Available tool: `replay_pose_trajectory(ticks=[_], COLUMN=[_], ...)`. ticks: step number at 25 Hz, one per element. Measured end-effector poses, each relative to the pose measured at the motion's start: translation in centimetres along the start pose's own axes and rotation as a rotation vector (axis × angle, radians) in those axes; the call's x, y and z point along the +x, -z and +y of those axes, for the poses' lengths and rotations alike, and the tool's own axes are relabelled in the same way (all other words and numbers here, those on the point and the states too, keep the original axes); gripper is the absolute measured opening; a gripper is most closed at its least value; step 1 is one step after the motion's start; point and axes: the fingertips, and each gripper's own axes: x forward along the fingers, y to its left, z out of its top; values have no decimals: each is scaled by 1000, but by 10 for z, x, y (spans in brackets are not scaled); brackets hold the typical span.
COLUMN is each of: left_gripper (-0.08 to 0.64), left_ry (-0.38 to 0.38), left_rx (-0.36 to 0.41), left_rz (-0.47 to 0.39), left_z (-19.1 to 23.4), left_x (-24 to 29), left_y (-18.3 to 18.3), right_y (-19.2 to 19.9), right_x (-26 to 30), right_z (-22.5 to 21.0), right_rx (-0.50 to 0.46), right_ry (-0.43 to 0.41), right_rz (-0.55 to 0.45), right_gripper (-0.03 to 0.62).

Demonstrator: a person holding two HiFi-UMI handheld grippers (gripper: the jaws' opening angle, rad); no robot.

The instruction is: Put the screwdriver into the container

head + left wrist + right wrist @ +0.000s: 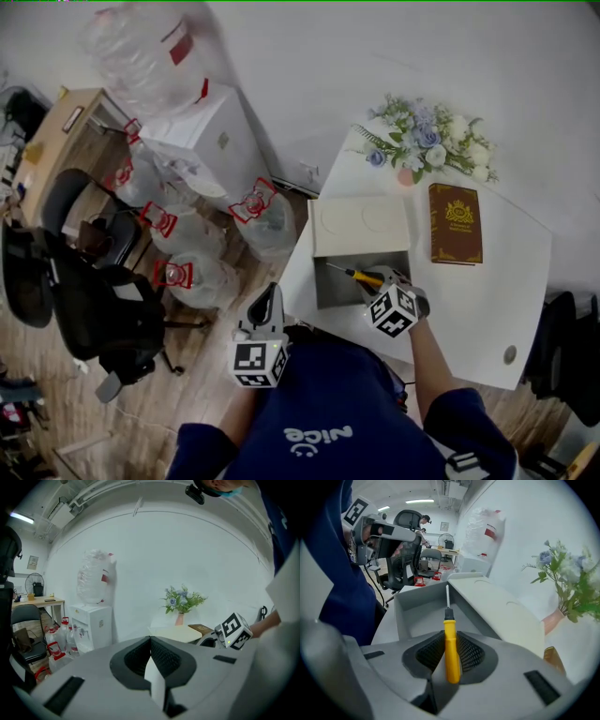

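The right gripper (451,660) clamps the yellow-handled metal screwdriver (450,639), its shaft pointing straight ahead over the open grey box container (412,604); the left gripper (151,658), jaws together and empty, is farther off.

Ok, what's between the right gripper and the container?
Only the screwdriver: the right gripper clamps its yellow handle, and the shaft reaches over the open container. The right gripper view shows it.

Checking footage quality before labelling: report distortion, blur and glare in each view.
Head view: evenly lit, table edges bowed, the big water bottle smeared. Left gripper view: fisheye, dark corners, ceiling light glaring. Right gripper view: same fisheye, screwdriver crisp, flowers soft.
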Motion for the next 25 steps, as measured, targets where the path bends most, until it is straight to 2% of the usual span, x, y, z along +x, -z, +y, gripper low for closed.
replay_pose_trajectory(ticks=[9, 15, 24, 25], left_gripper=[17, 17, 17, 17], left_ry=[-27, -16, 3, 4], left_rx=[-45, -39, -33, -32], left_rz=[1, 5, 5, 5], left_z=[10, 7, 5, 6], left_x=[-3, 0, 5, 5], left_y=[2, 1, 1, 0], right_y=[5, 4, 4, 4], right_x=[24, 28, 28, 28], right_z=[-1, 6, 6, 6], right_rx=[-3, -8, 27, 32], right_ry=[-43, -95, -97, -100], right_rz=[83, 114, 118, 119], right_gripper=[94, 95, 99, 116])
